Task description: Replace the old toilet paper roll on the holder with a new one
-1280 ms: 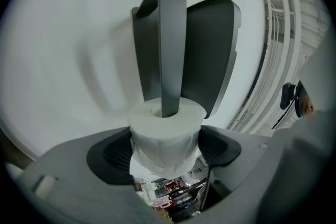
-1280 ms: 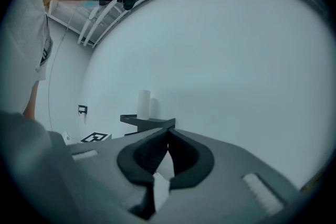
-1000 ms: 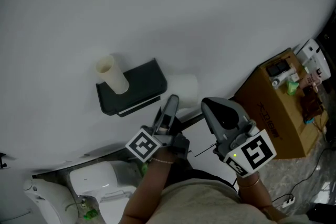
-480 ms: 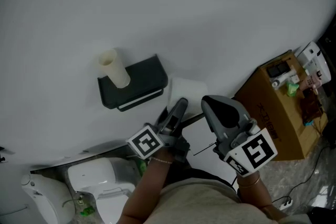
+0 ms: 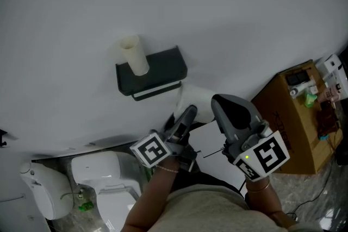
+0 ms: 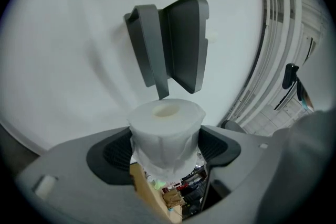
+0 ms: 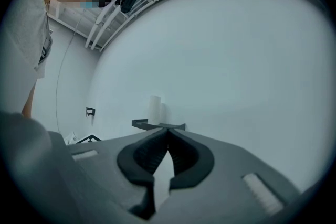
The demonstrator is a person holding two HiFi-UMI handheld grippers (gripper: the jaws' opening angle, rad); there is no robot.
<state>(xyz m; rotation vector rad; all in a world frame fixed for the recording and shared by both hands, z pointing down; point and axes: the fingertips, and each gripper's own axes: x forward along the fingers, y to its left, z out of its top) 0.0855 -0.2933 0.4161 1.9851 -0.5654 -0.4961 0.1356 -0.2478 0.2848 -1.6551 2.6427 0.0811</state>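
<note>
A dark grey wall holder [image 5: 155,71] carries an empty cardboard tube [image 5: 134,55] standing upright on its shelf. Below and to the right of it, my left gripper [image 5: 188,113] is shut on a full white toilet paper roll [image 5: 197,100]. In the left gripper view the roll [image 6: 167,126] sits squeezed between both pads, its core hole facing the holder [image 6: 176,44] ahead. My right gripper [image 5: 221,104] is held beside the roll, shut and empty. In the right gripper view its closed jaws point at the holder [image 7: 158,125] and the tube [image 7: 154,109] farther off.
A plain white wall [image 5: 179,2] fills most of the head view. A cardboard box [image 5: 293,111] with small items on top stands at the right. A white toilet [image 5: 106,185] and a white fixture [image 5: 41,193] are at the lower left.
The left gripper with the roll has dropped from level with the holder's right end to below and right of it. The right gripper has hardly shifted and stays shut.
</note>
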